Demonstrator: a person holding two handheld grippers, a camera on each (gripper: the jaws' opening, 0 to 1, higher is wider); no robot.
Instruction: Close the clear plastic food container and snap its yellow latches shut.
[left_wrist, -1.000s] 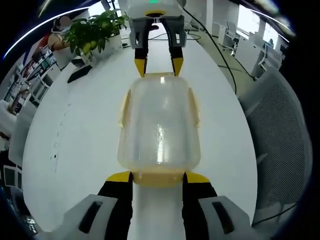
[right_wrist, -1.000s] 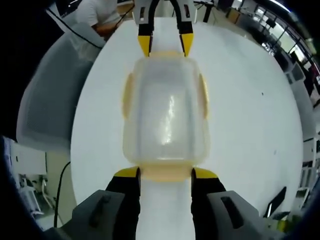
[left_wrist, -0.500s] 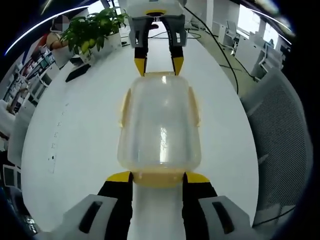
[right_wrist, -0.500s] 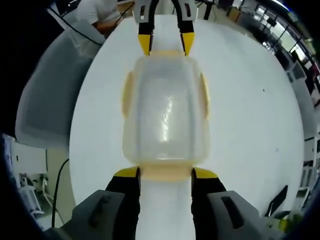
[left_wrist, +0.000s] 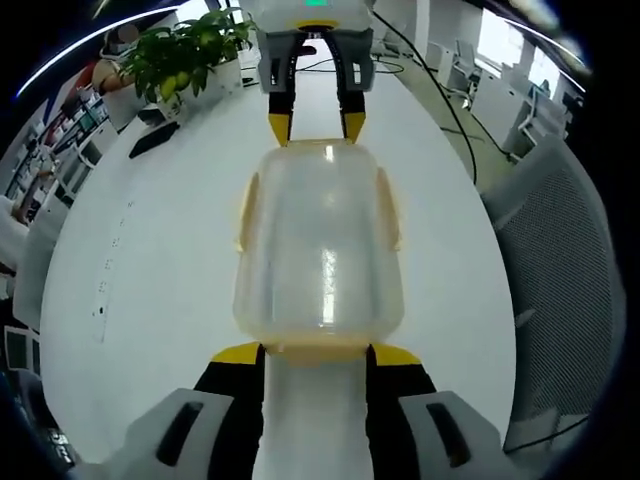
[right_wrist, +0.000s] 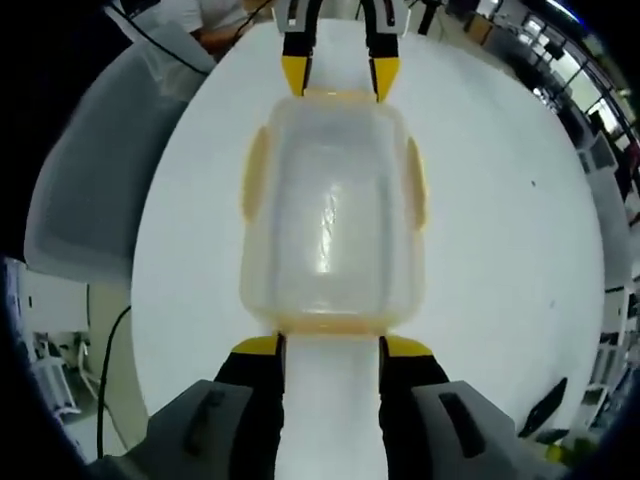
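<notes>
Both views have crept a little closer to the container (left_wrist: 320, 245) since a second ago; it fills slightly more of each picture, and its pose on the white table (left_wrist: 150, 260) looks unchanged. In my right gripper view the far end of the container (right_wrist: 330, 215) now reaches up level with the opposite gripper's yellow tips, where before those tips stood just clear of it.

Lid is on. Long axis runs straight from my left gripper (left_wrist: 315, 358) to my right gripper (right_wrist: 330, 350), one short end pointing at each. Yellow latches (left_wrist: 247, 212) sit on the two long sides, lying flat against the wall; whether they are snapped I cannot tell. A yellow latch strip also shows at each short end, right at my tips.

Left gripper: jaws spread about as wide as the container's short end, yellow tips at its two near corners, touching or just short of it, gripping nothing. Right gripper: same spread, tips at the corners of the opposite end, nothing held. In the left gripper view the right gripper (left_wrist: 315, 125) comes in from beyond the container; in the right gripper view the left gripper (right_wrist: 338, 78) does likewise.

Beyond the container's far end in the left gripper view: a potted plant (left_wrist: 185, 55). Beside the container: a mesh chair (left_wrist: 565, 270) at the table edge.
</notes>
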